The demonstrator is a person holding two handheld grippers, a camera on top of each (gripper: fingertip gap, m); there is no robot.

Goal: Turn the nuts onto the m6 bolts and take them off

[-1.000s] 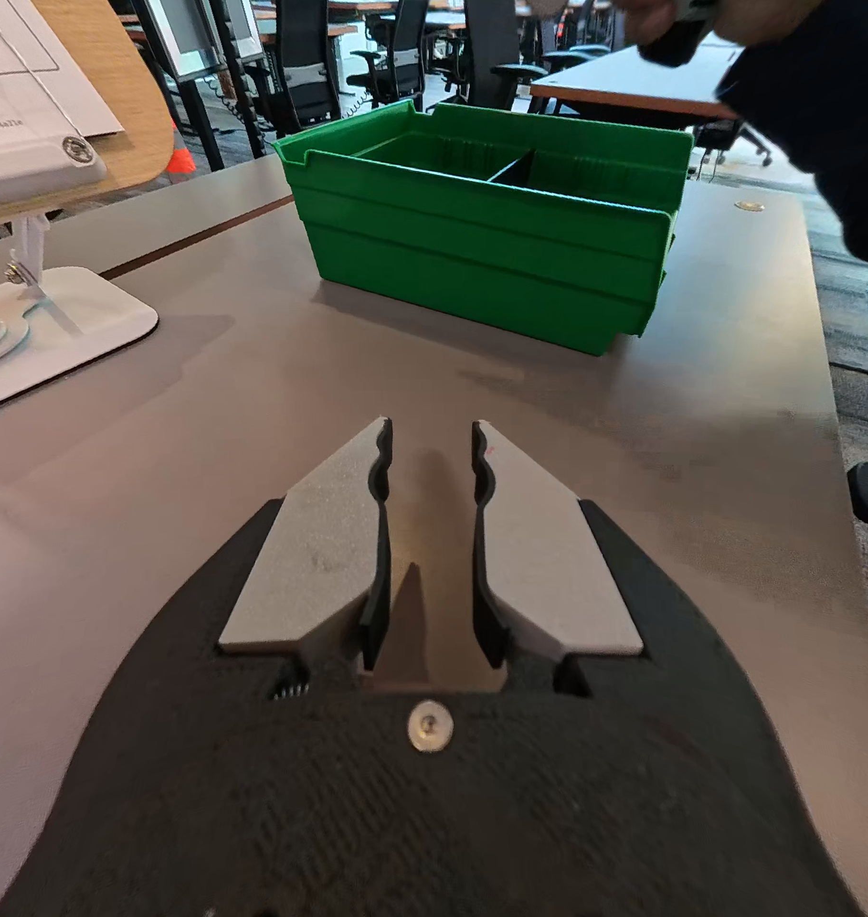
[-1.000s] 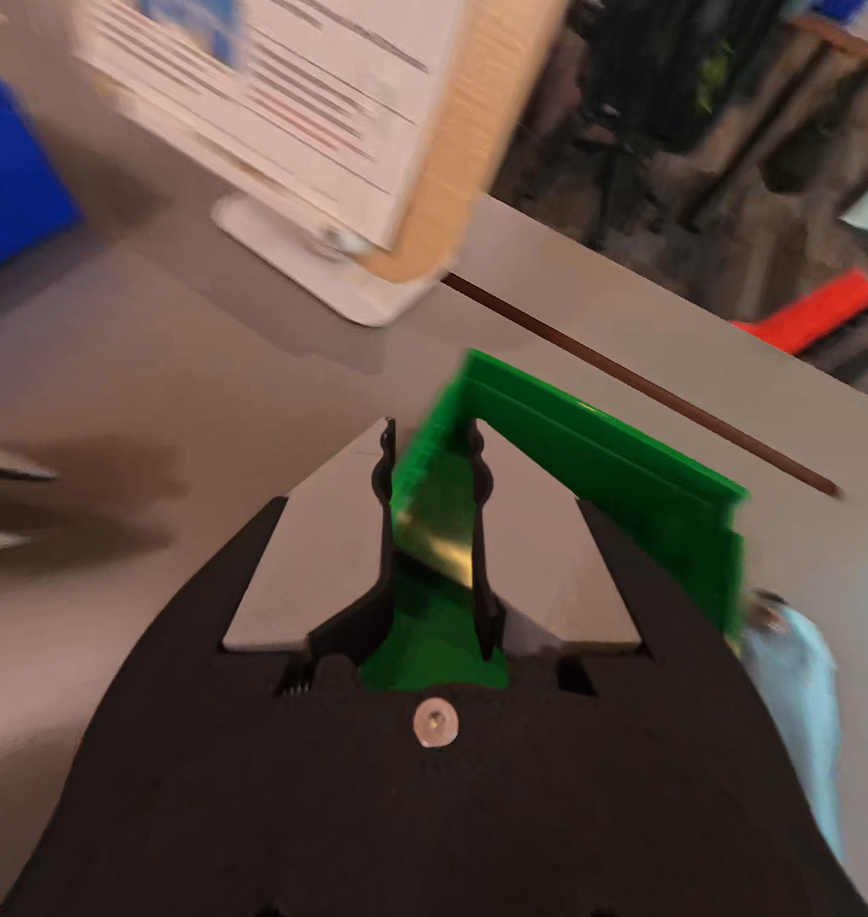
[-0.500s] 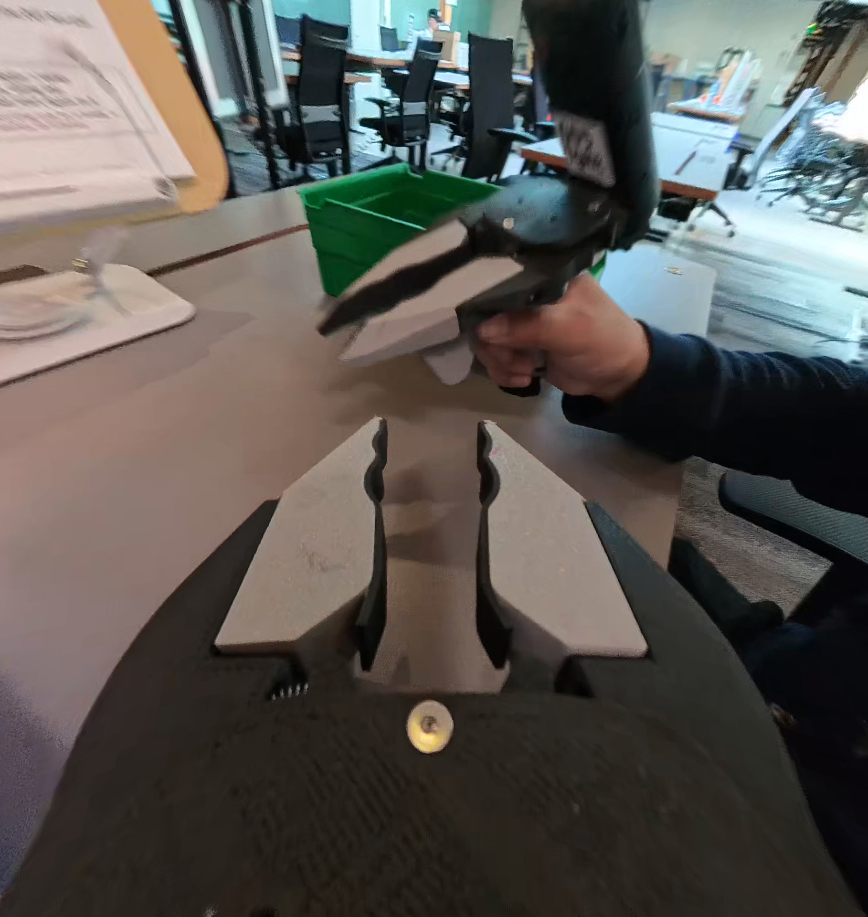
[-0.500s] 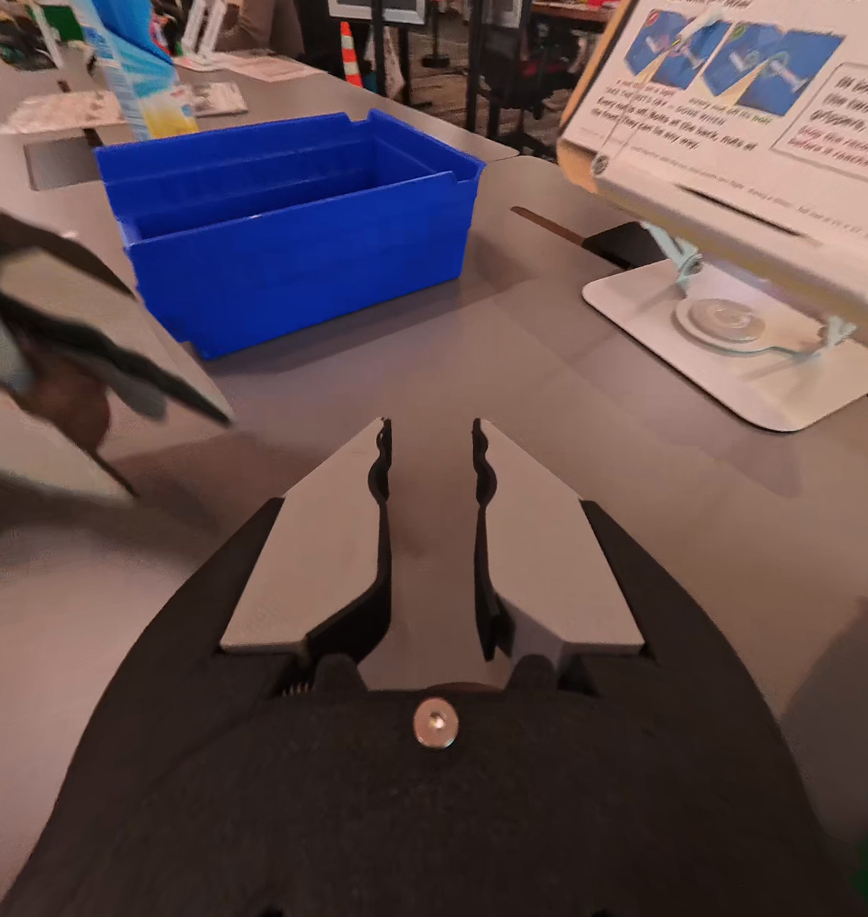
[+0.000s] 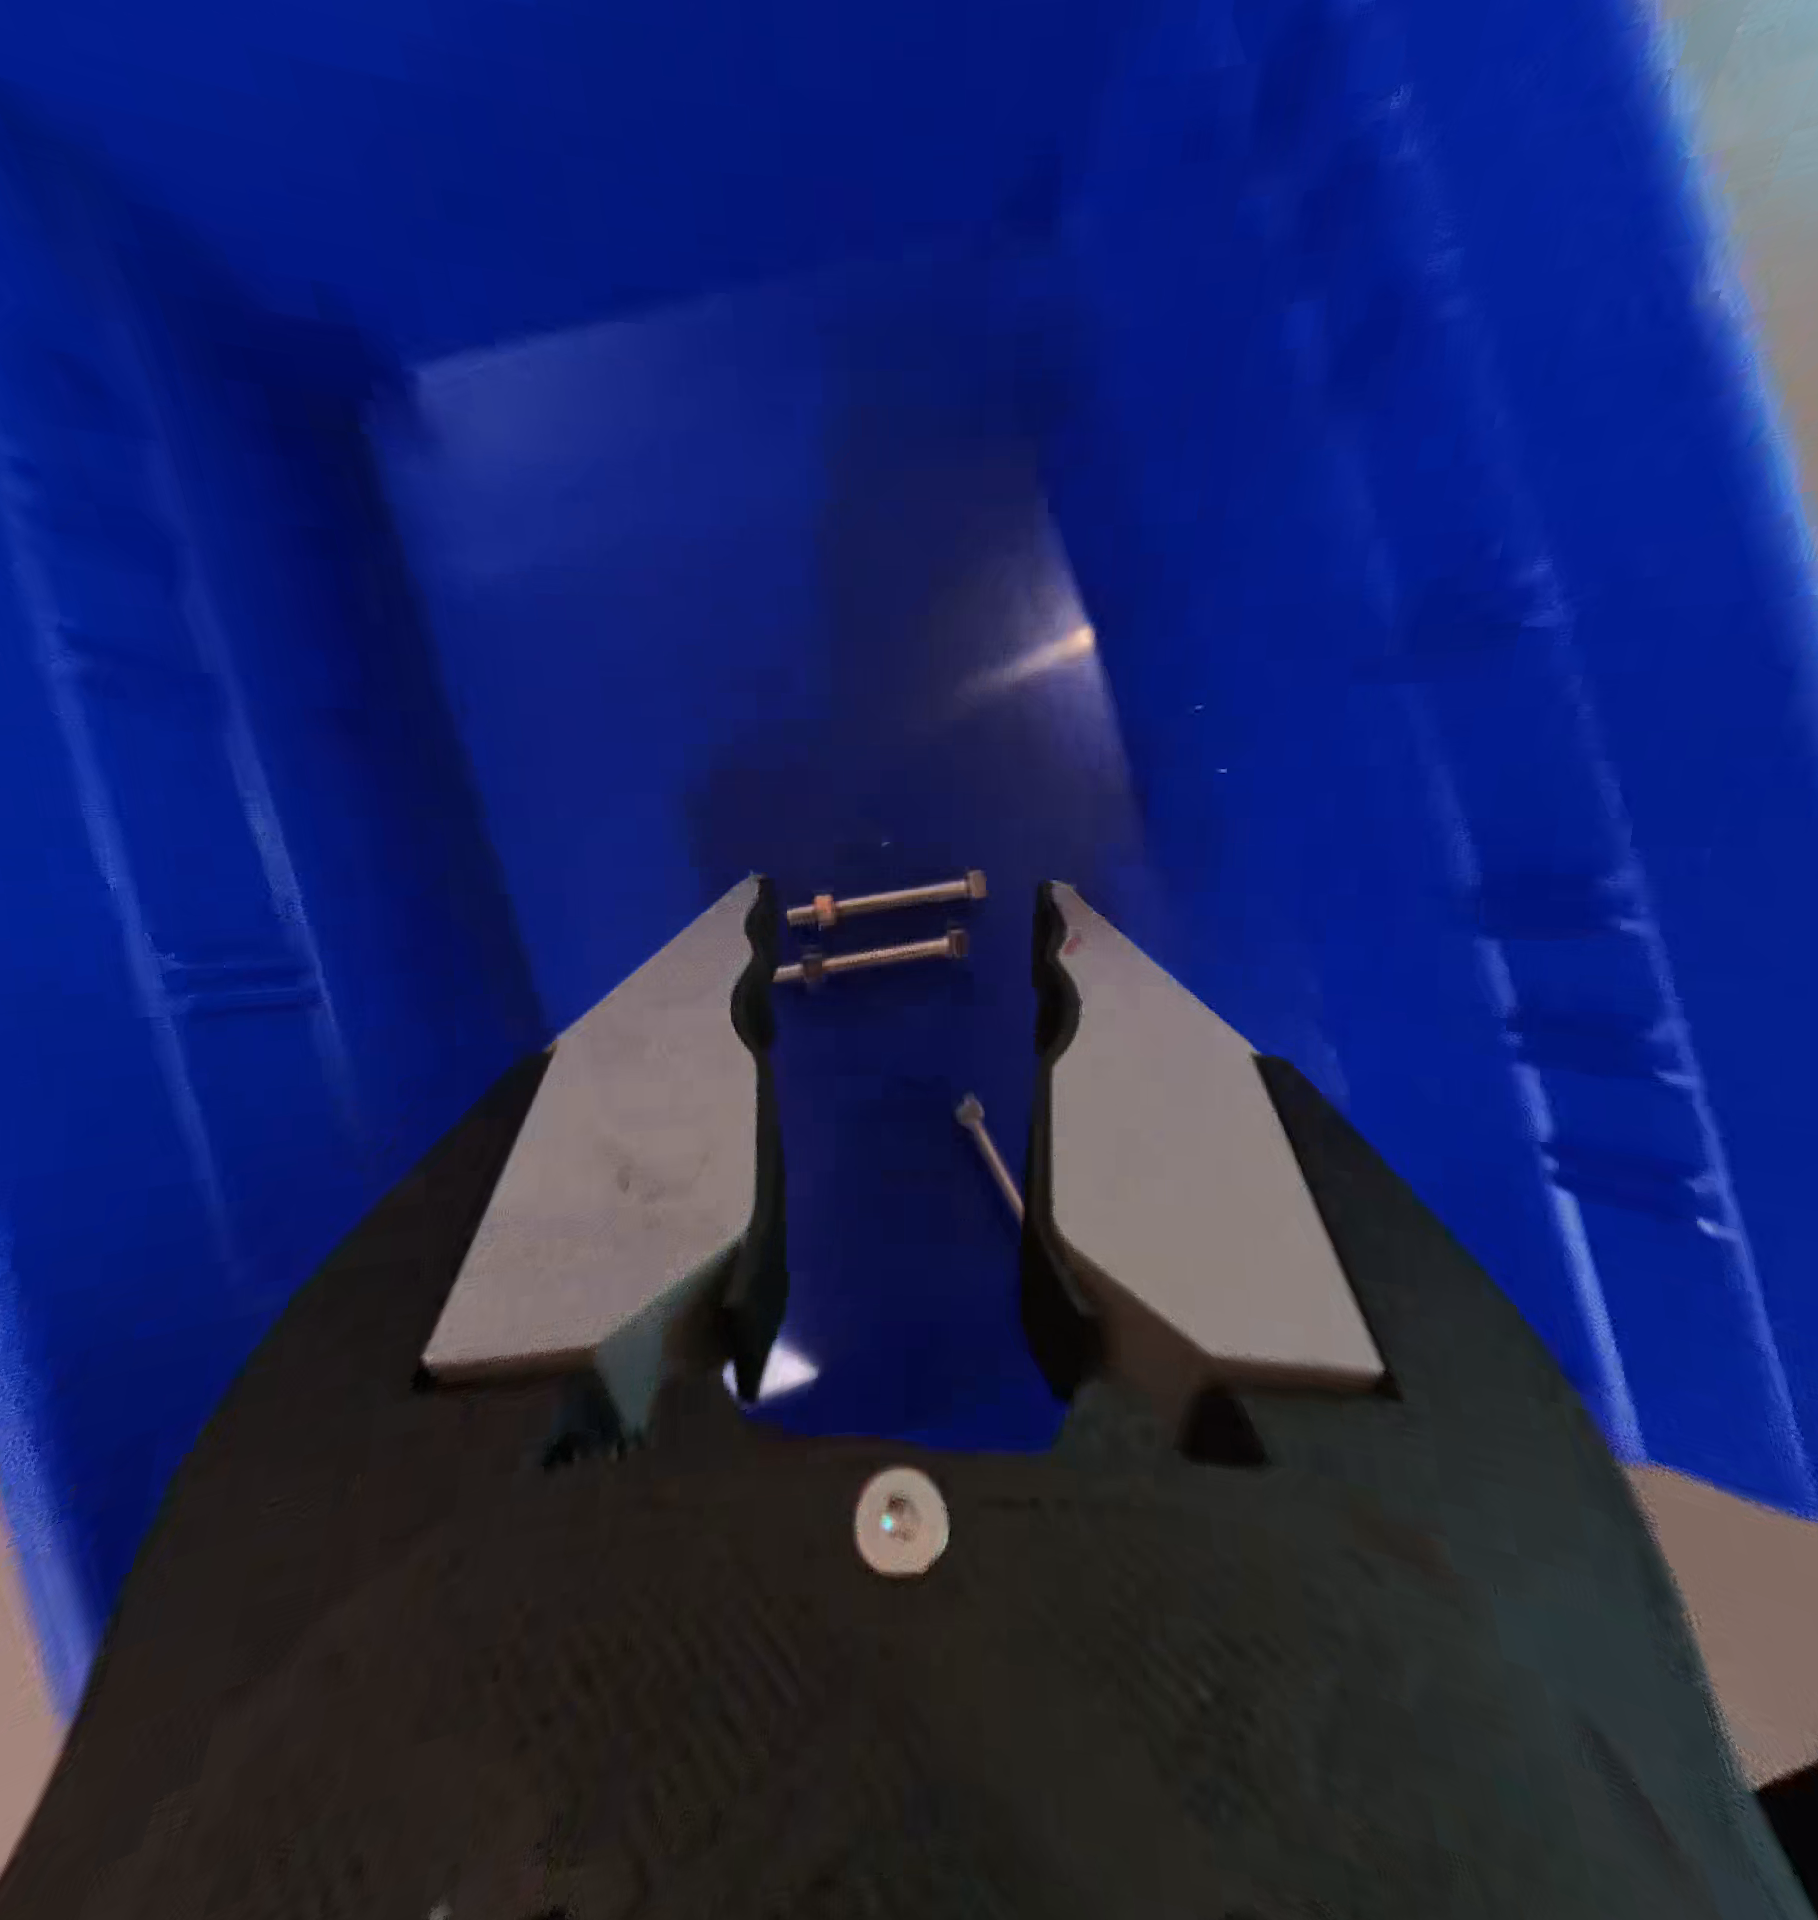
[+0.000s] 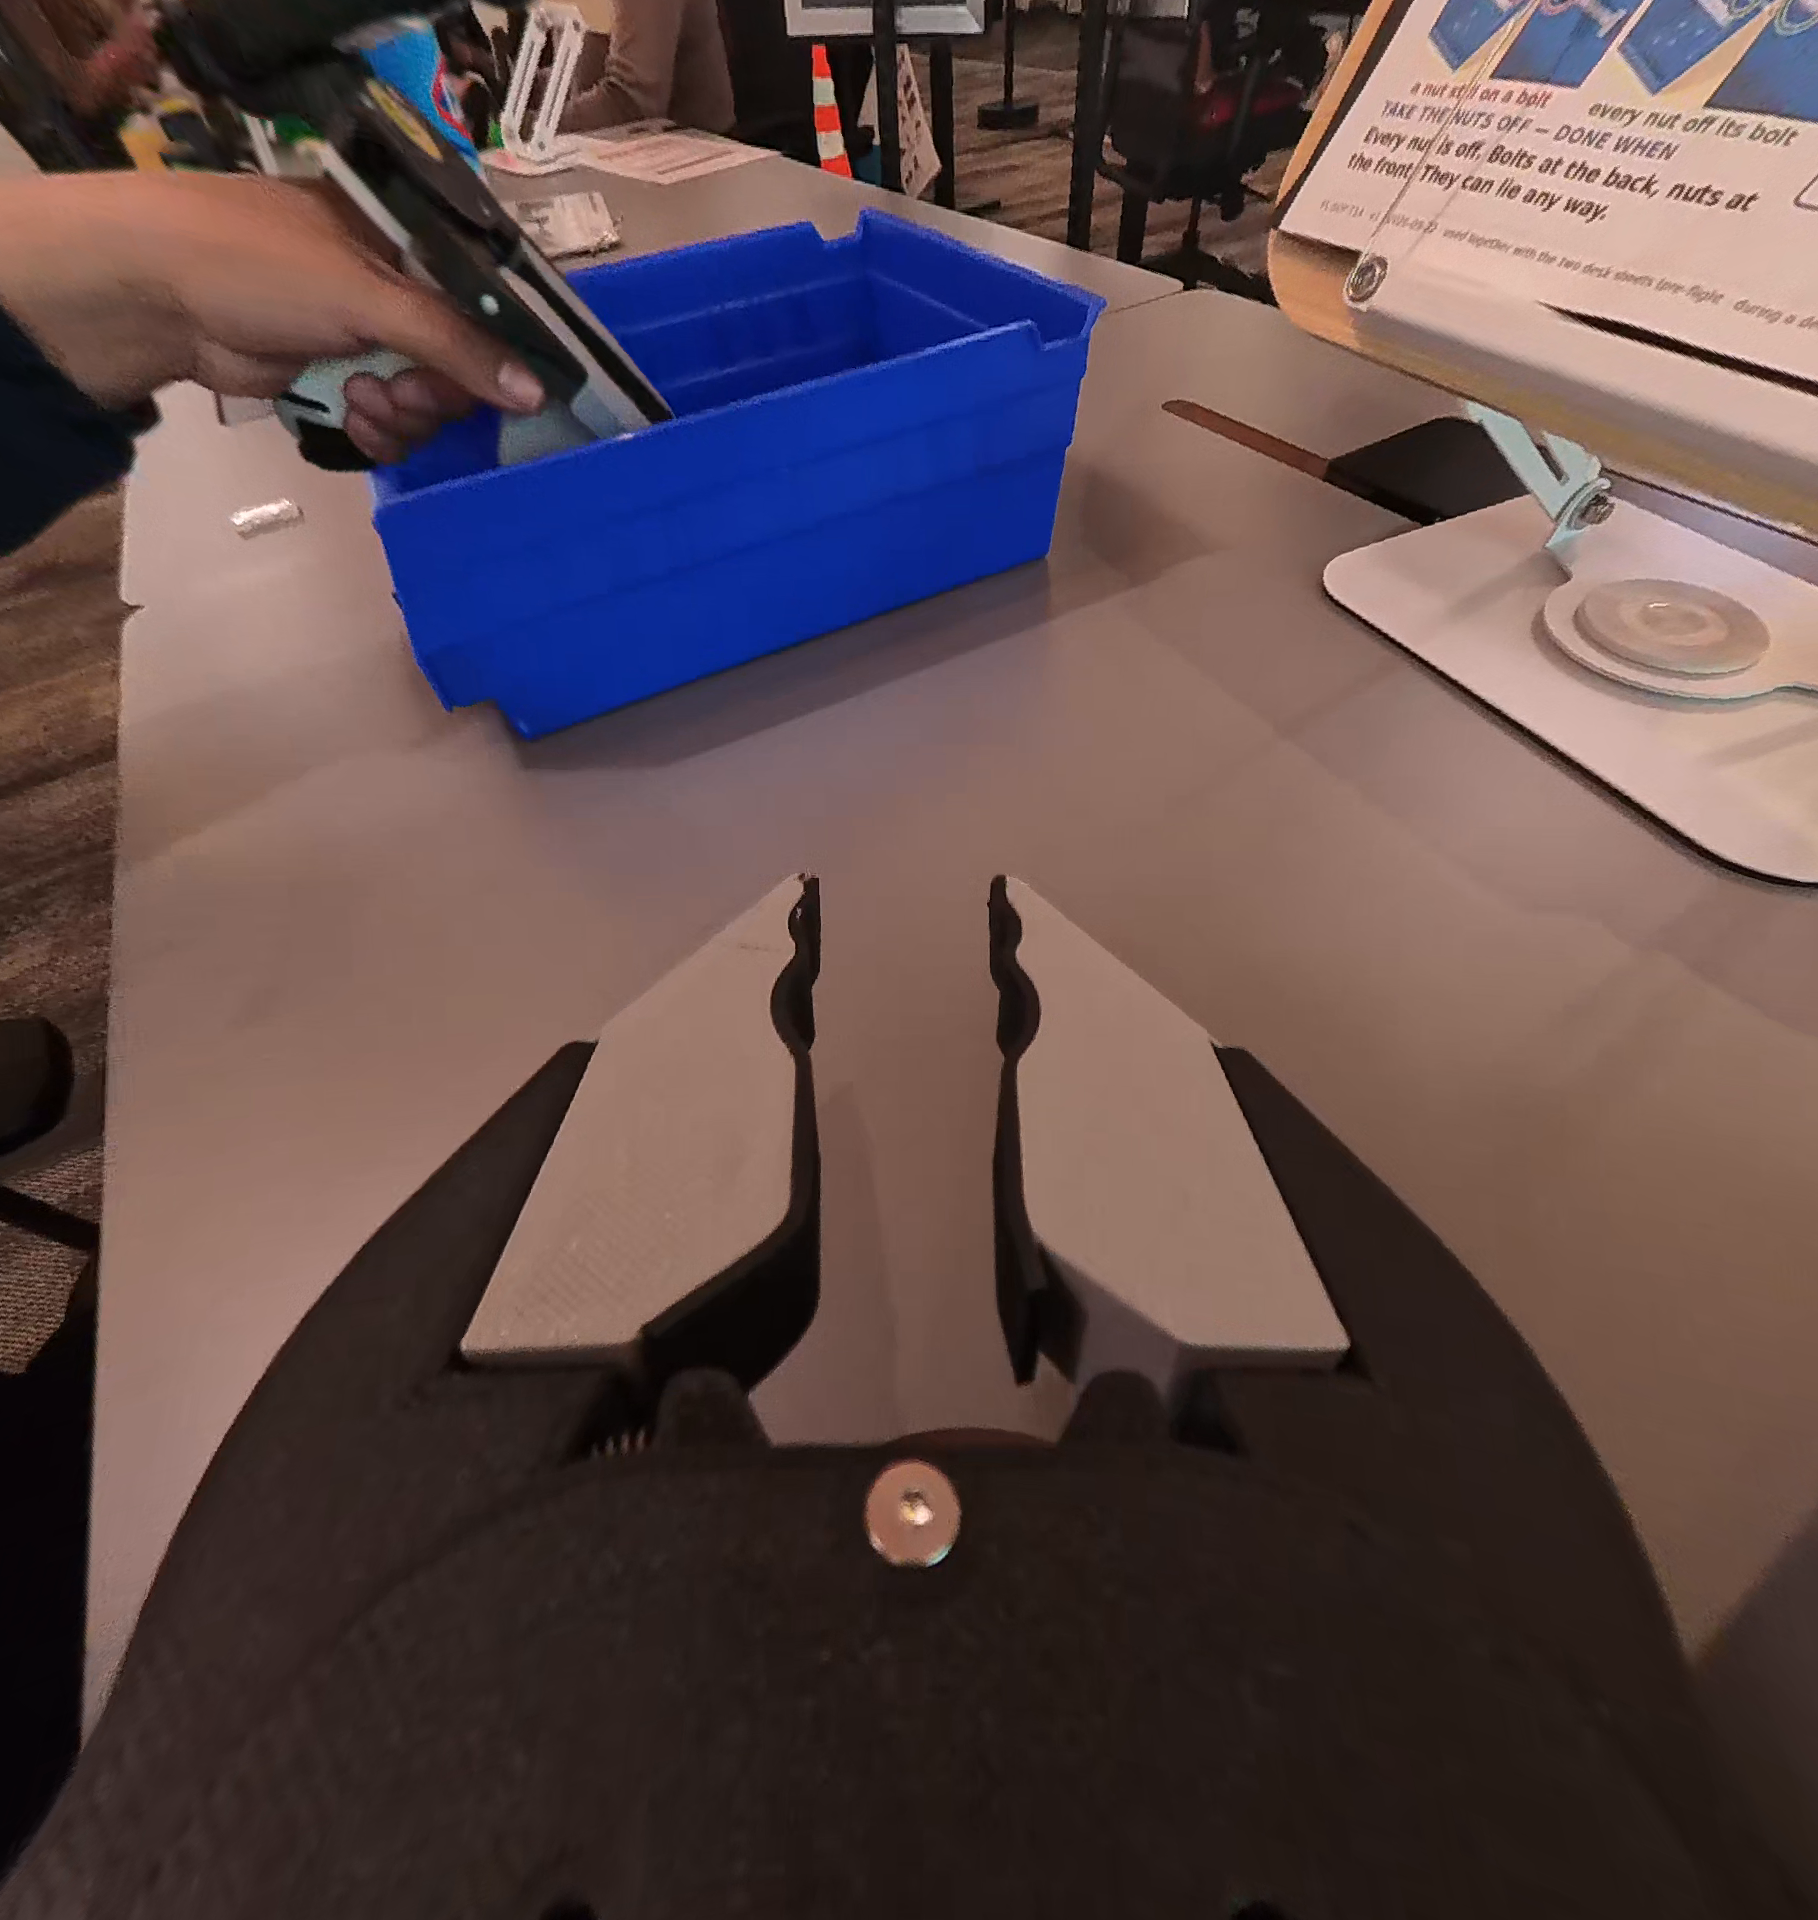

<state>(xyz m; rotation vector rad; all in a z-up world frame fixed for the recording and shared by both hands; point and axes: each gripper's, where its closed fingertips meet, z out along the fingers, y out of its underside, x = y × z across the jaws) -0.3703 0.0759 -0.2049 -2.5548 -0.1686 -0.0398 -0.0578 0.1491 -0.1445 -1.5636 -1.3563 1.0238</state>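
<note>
In the left wrist view my left gripper (image 5: 900, 899) is open and empty, pointing down into a blue bin (image 5: 261, 727). Two bolts with nuts on them lie side by side on the bin floor, one (image 5: 886, 901) just past my fingertips and the other (image 5: 869, 959) between them. A third bolt (image 5: 988, 1148) lies nearer, partly hidden by my right finger. In the right wrist view my right gripper (image 6: 900, 894) is open and empty above the grey table (image 6: 988, 748). The blue bin (image 6: 739, 520) sits ahead of it at the left, with the left gripper (image 6: 572, 374) dipped in.
A white stand (image 6: 1611, 675) holding an instruction sheet (image 6: 1611, 156) is at the right. A small silvery piece (image 6: 266, 516) lies on the table left of the bin. The table's left edge drops to carpet (image 6: 22, 831). Chairs and other desks stand behind. Across from one pair of fingers to the other is roughly 35 cm.
My left gripper has swung from above the table near the green bin into the blue bin and opened wider. My right gripper has settled, facing the blue bin.
</note>
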